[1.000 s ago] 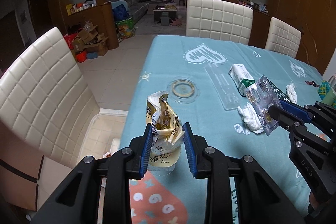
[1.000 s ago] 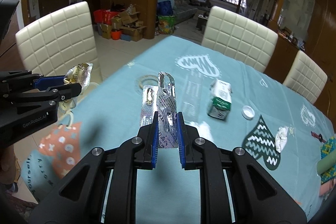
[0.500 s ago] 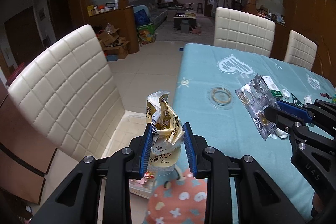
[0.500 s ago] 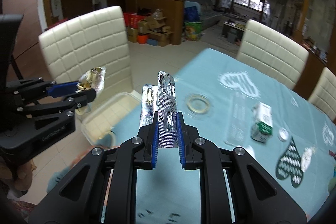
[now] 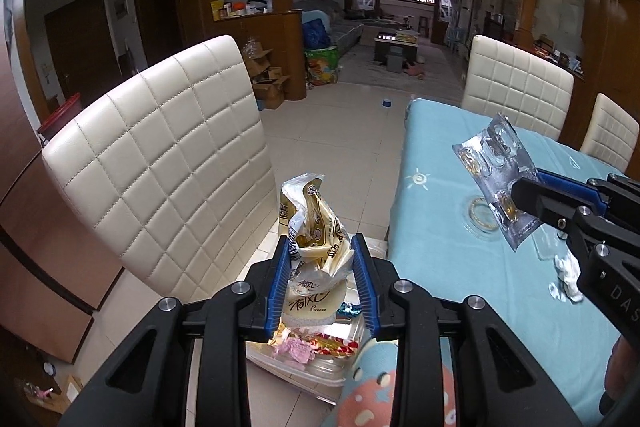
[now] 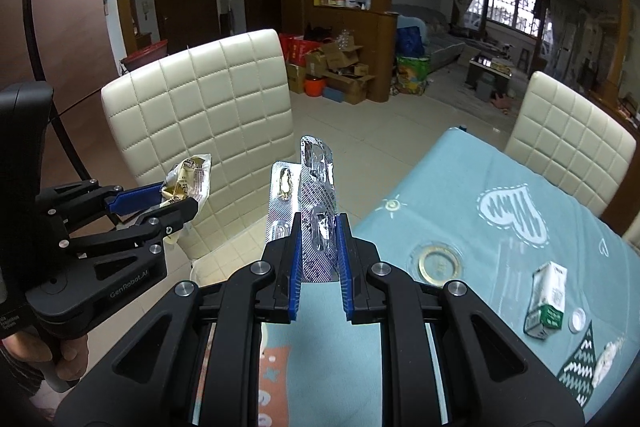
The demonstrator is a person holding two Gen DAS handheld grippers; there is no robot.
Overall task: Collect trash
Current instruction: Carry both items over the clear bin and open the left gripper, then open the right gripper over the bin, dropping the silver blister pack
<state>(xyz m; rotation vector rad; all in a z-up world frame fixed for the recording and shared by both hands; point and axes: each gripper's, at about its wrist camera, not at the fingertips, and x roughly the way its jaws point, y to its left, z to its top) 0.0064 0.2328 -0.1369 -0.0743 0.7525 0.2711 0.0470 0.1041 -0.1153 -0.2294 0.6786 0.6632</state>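
Observation:
My left gripper (image 5: 322, 255) is shut on a crumpled cream and gold wrapper (image 5: 314, 227), held above a clear plastic bin (image 5: 308, 359) on the floor beside the table; the bin holds colourful wrappers. My right gripper (image 6: 318, 231) is shut on silver blister packs (image 6: 316, 199), held over the table's near left corner. The right gripper and its blister packs (image 5: 496, 175) also show in the left wrist view, and the left gripper with its wrapper (image 6: 188, 183) shows in the right wrist view.
A cream quilted chair (image 5: 160, 163) stands left of the bin. The table with a blue cloth (image 6: 500, 227) carries a green and white carton (image 6: 550, 295), a white cap (image 6: 578, 319), crumpled tissues (image 5: 566, 275) and a round glass coaster (image 6: 438, 263).
Both grippers have swung left, off the table toward the chair and floor. The left gripper with its wrapper now hangs over the bin. Both grips stay the same.

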